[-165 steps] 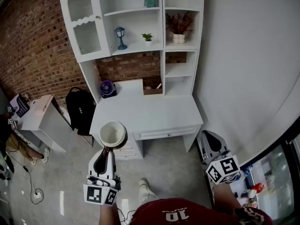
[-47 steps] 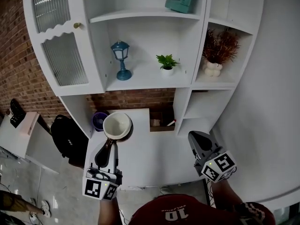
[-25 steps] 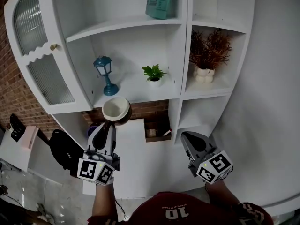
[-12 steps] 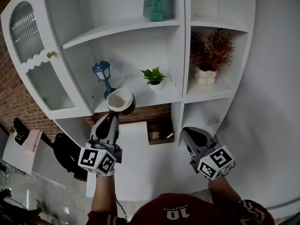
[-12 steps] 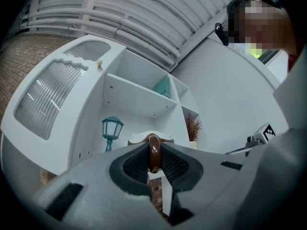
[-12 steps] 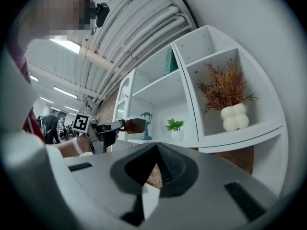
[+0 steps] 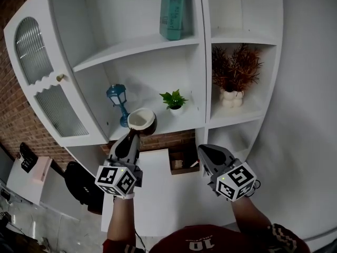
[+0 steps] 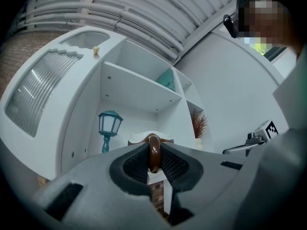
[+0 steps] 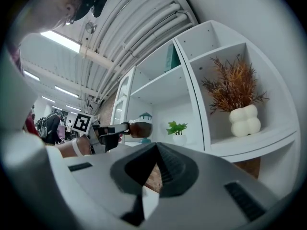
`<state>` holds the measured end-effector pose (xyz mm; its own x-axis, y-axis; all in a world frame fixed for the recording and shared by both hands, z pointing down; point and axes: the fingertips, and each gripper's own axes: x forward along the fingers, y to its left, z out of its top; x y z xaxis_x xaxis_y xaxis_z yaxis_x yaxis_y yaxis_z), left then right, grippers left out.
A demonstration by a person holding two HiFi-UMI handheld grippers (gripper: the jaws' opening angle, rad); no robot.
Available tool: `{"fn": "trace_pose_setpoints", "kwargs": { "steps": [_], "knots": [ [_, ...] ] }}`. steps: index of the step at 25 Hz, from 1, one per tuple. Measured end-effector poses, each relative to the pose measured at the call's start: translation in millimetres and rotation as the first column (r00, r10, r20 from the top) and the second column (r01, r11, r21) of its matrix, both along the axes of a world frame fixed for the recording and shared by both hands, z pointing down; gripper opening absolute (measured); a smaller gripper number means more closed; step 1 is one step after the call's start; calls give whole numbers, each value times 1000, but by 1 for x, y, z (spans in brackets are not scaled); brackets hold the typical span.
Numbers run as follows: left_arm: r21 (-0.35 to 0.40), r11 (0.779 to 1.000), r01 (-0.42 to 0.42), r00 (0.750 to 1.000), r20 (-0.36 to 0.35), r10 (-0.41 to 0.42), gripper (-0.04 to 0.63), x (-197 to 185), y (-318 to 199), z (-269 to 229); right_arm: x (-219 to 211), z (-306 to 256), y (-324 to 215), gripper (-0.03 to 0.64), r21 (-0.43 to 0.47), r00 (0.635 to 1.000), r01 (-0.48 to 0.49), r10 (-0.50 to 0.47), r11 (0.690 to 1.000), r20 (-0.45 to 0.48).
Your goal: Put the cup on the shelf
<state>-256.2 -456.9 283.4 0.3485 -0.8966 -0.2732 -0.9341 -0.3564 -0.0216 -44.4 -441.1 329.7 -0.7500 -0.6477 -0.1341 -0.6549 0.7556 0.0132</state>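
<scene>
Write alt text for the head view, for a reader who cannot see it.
The left gripper holds a brown, white-lined cup by its handle, in front of a white shelf bearing a teal lantern and a small potted plant. The right gripper hangs shut and empty at lower right, above a white desk.

Home-style study corner inside a hall: white shelf unit (image 7: pixel 137 49) at 12 o'clock holding lantern (image 7: pixel 117 95), plant (image 7: pixel 174 100), vase (image 7: pixel 230 98); brick wall (image 7: pixel 13 115) at 9 o'clock; ducted ceiling (image 9: pixel 124 28).
</scene>
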Motion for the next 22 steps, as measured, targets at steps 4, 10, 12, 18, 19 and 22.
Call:
{"fn": "trace_pose_setpoints", "kwargs": {
  "steps": [4, 10, 12, 18, 19, 22],
  "knots": [
    [-38, 999, 24, 1000, 13, -24, 52, -1, -13, 4, -10, -6, -10, 6, -1, 1000, 16, -16, 1000, -10],
    [-66, 997, 48, 999, 21, -47, 52, -2, -28, 10, -29, -5, -25, 6, -13, 998, 42, -42, 999, -47],
    [-75, 996, 53, 998, 26, -52, 52, -1, -34, 12, -33, -4, -31, 6, -6, 998, 44, -44, 999, -51],
    [-102, 993, 67, 998, 26, -65, 52, -2, -49, 19, -35, -2, -37, 6, -5, 998, 50, -50, 999, -44],
    [-104, 992, 66, 998, 21, -65, 52, -2, -51, 20, -35, -1, -37, 6, -6, 998, 53, -53, 999, -40],
    [-114, 991, 65, 998, 7, -64, 52, 0, -56, 24, -34, -2, -37, 6, -3, 998, 57, -57, 998, -33]
  ]
}}
